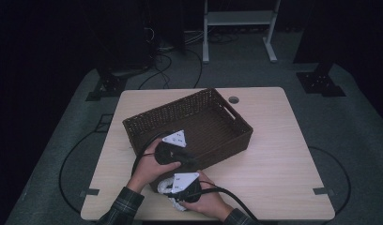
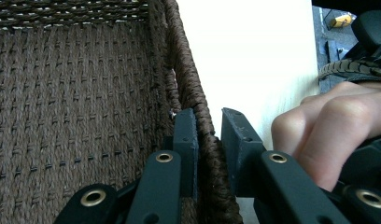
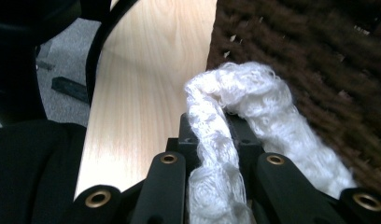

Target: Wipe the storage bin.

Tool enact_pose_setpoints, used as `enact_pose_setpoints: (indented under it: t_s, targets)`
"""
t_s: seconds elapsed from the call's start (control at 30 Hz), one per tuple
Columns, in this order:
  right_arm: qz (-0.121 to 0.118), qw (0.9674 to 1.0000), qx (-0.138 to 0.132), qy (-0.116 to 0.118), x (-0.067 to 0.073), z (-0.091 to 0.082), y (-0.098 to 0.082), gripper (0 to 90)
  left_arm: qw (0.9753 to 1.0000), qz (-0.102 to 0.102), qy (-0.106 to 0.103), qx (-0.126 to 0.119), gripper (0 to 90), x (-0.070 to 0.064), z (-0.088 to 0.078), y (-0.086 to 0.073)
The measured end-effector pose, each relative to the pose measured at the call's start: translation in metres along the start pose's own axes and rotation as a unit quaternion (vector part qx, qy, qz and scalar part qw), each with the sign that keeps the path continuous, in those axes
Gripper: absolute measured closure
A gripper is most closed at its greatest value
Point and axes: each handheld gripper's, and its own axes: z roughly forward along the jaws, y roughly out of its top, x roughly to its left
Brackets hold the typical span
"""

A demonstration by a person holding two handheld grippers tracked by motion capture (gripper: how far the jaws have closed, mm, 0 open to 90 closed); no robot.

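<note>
A dark brown wicker basket (image 1: 171, 111) stands askew in the middle of the light wooden table (image 1: 274, 154). My left gripper (image 1: 189, 163) is at its near wall. In the left gripper view the two black jaws of the left gripper (image 2: 209, 135) straddle the woven rim, one inside the basket (image 2: 86, 93) and one outside, pressing on it. My right gripper (image 1: 173, 187) sits just in front of the basket, shut on a white fluffy cloth (image 1: 168, 185). In the right gripper view the cloth (image 3: 254, 93) bunches up between the jaws of the right gripper (image 3: 212, 130), next to the basket's outer wall (image 3: 319, 56).
The table has a round cable hole (image 1: 233, 99) behind the basket. Black cables (image 1: 236, 197) trail from both grippers toward the front edge. A white metal frame (image 1: 239, 18) and dark stands are on the floor beyond the table.
</note>
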Motion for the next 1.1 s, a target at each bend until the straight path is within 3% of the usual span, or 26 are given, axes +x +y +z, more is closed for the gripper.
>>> enact_pose_setpoints:
  t_s: [0.3,0.47,0.8,1.1]
  targets:
    - [0.01,0.9999,-0.011,-0.005,-0.004,-0.019,-0.003,77.8,1.0,-0.001,0.001,-0.002,75.7,0.0,0.0,0.0]
    - [0.015,0.9996,-0.021,-0.014,-0.006,-0.04,-0.005,77.8,1.0,-0.001,0.0,0.0,75.7,0.0,0.0,0.0]
    - [0.035,0.9976,-0.017,-0.057,-0.015,-0.082,-0.023,77.8,1.0,0.005,0.0,0.002,75.6,0.001,-0.001,0.0]
    - [0.069,0.9925,-0.013,-0.1,-0.024,-0.117,-0.046,77.8,1.0,-0.001,0.001,-0.002,75.2,0.0,0.0,0.0]
